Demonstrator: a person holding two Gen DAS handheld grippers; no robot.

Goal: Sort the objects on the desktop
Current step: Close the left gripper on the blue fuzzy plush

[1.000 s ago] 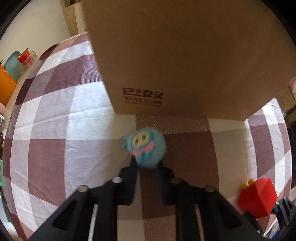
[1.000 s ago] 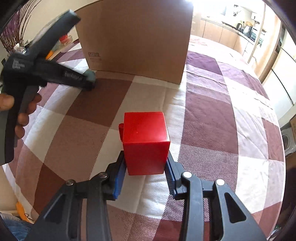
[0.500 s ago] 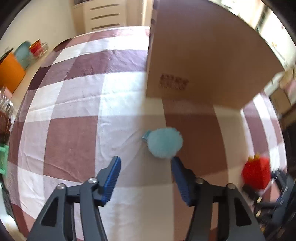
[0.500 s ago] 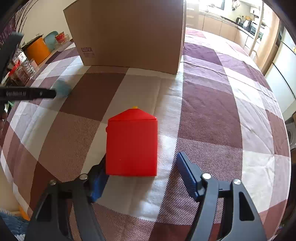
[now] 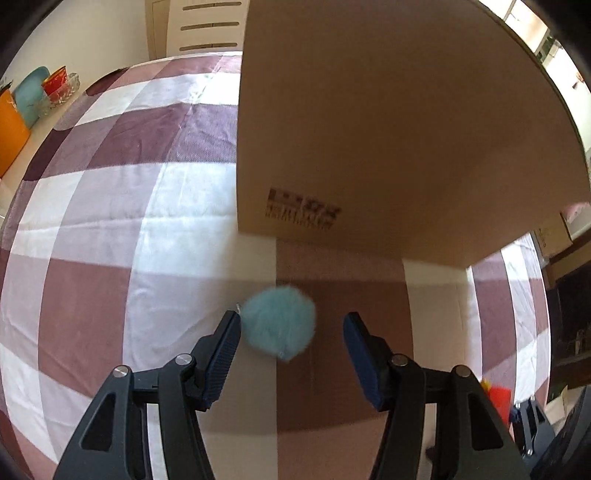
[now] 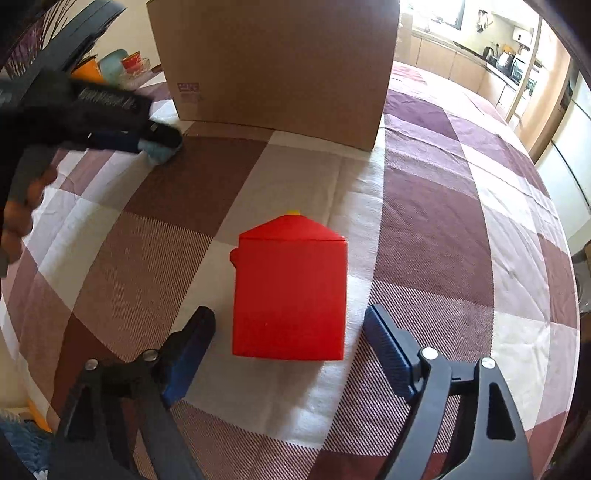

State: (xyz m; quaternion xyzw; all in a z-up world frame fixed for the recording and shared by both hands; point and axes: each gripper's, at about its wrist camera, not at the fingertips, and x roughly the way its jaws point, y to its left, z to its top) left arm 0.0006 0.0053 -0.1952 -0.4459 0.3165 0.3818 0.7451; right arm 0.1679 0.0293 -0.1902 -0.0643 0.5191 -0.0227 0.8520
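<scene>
Checked maroon/white tablecloth (image 6: 461, 192), white drawer unit (image 5: 207, 26) behind, kitchen cabinets (image 6: 461, 62) far right w/ bright window light.

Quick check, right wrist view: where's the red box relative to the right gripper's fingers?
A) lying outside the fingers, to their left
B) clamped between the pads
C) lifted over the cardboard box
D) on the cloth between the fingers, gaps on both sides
D: the red box sits on the checked tablecloth between the right gripper's opening fingers, touching neither.
</scene>
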